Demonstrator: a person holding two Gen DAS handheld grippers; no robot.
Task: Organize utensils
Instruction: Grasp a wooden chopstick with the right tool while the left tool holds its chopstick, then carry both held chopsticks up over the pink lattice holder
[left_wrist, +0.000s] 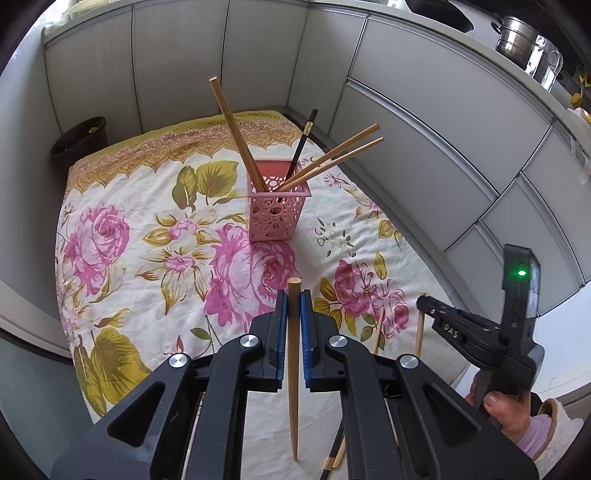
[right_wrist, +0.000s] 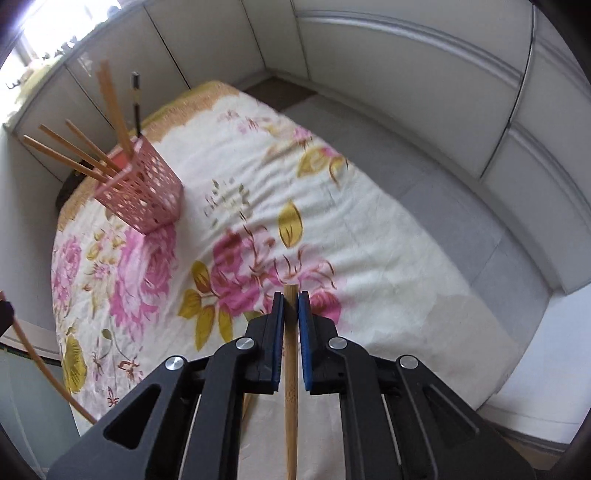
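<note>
Behind pink holder (left_wrist: 275, 212), perhaps bin (left_wrist: 79, 140).

- A floral cloth (left_wrist: 155, 258) covered the surface.
- A dark bin (left_wrist: 79, 140) stood at upper left.
- A steel pot (left_wrist: 517, 35) sat upper right, above grey cabinets (left_wrist: 424, 92).

A home kitchen. Grey cabinet doors (left_wrist: 417, 122) curve round the top and right of the left wrist view, with a steel pot (left_wrist: 517, 37) on the counter at upper right. A flowered cloth (left_wrist: 147, 240) covers the table at centre, and a dark bin (left_wrist: 79, 138) stands at upper left.
</note>
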